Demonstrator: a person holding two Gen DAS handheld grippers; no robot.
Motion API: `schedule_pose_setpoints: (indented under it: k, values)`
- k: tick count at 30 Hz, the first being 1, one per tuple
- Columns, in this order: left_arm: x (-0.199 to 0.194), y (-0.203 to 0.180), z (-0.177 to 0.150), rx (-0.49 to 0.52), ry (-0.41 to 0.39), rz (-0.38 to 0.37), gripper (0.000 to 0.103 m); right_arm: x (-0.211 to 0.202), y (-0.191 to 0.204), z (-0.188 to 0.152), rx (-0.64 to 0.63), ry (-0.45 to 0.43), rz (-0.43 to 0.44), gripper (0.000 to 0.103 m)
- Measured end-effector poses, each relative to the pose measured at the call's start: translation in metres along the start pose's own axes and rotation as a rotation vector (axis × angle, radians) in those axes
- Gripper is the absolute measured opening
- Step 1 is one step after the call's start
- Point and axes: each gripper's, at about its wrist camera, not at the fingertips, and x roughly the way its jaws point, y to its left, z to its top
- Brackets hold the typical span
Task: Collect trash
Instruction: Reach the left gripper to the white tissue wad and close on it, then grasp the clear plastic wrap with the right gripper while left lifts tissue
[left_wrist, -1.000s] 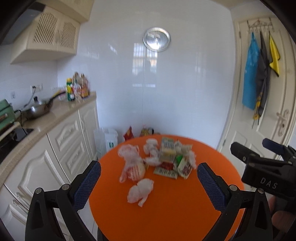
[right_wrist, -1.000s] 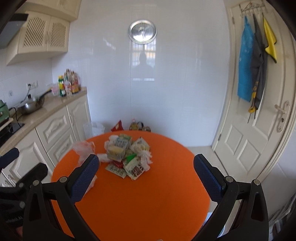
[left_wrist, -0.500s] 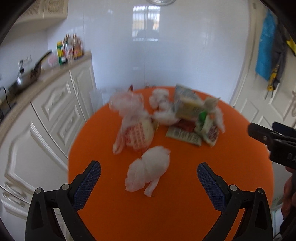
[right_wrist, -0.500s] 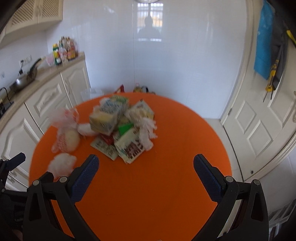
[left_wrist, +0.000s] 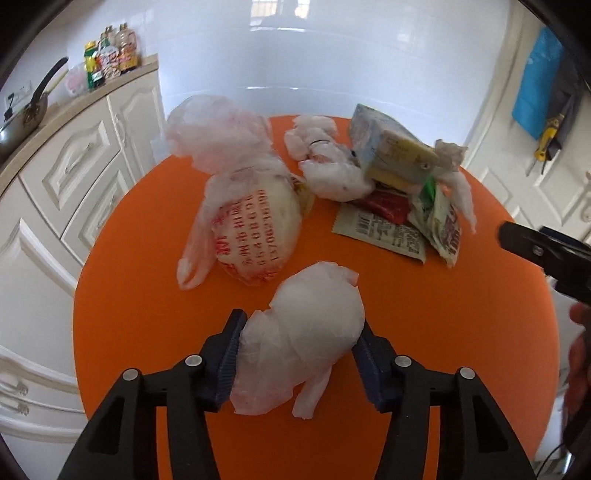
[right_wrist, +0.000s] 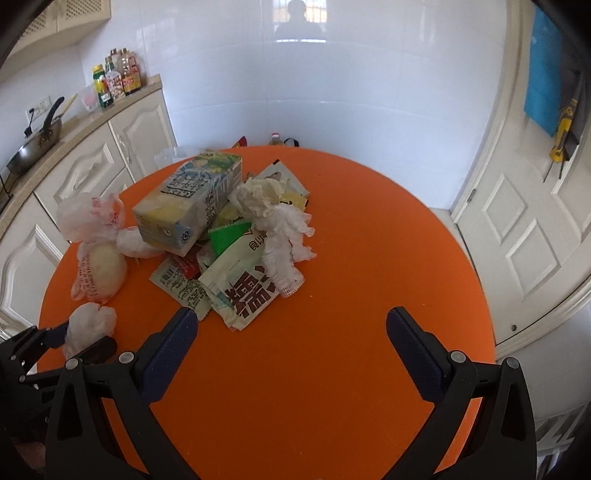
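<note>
On the near edge of the orange table in the left wrist view, my left gripper has just been closing and now pinches the crumpled white bag between both pads. I judge it light, soft and slippery, so a hold across its bulging middle suits best. Beyond lie a printed bag and a carton on wrappers, with white cabinets left.

In the right wrist view my right gripper hangs wide apart, empty, over bare table nearer than the snack wrapper; a white door stands right, a tiled wall behind
</note>
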Motion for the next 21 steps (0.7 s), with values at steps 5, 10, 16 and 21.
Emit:
schedule_pose_setpoints:
  k: [5, 10, 16, 21]
  values:
    - [0.01, -0.004, -0.001, -0.003, 0.0, -0.032, 0.048, 0.017, -0.007, 0.01, 0.021, 0.004, 0.029, 0.102]
    - [0.012, -0.006, -0.002, -0.016, 0.012, -0.051, 0.048, 0.034, -0.013, 0.026, 0.04, 0.003, 0.057, 0.089]
    - [0.002, -0.009, 0.005, -0.032, 0.002, -0.06, 0.048, 0.06, -0.011, 0.055, 0.011, -0.012, 0.1, 0.08]
    - [-0.005, -0.009, 0.01, -0.034, -0.002, -0.052, 0.048, 0.073, -0.011, 0.059, -0.025, 0.017, 0.159, 0.039]
